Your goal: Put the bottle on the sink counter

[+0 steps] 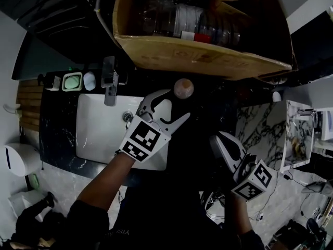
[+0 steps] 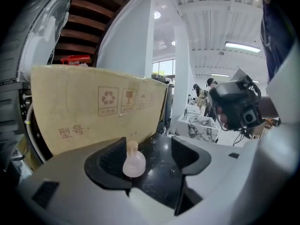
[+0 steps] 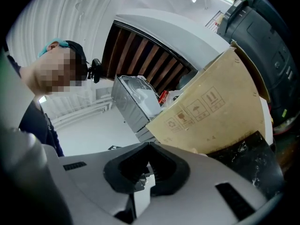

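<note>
The left hand-held gripper [image 1: 178, 104] has its jaws spread wide and grips nothing. In the left gripper view, the bottle [image 2: 133, 161] shows in the gap, nearer the left jaw. The head view places it just past the jaw tips, and neither pad presses on it. It is a small, round-bellied bottle, pale pink with a beige stopper. It stands upright on the dark, flecked desk [image 1: 208, 111], just to the right of the white sink [image 1: 99, 134] as the head view shows it.

The right hand-held gripper [image 3: 149, 150] is lower right in the head view, well apart from the bottle. Its jaws are pressed together with nothing between them.

A large cardboard box [image 1: 197, 53] sits just behind the bottle, with printed recycling and handling marks on its near side. In the head view, a dark faucet [image 1: 109, 85] stands at the sink's far rim, and a small pale green dish [image 1: 72, 80] lies to its left.
</note>
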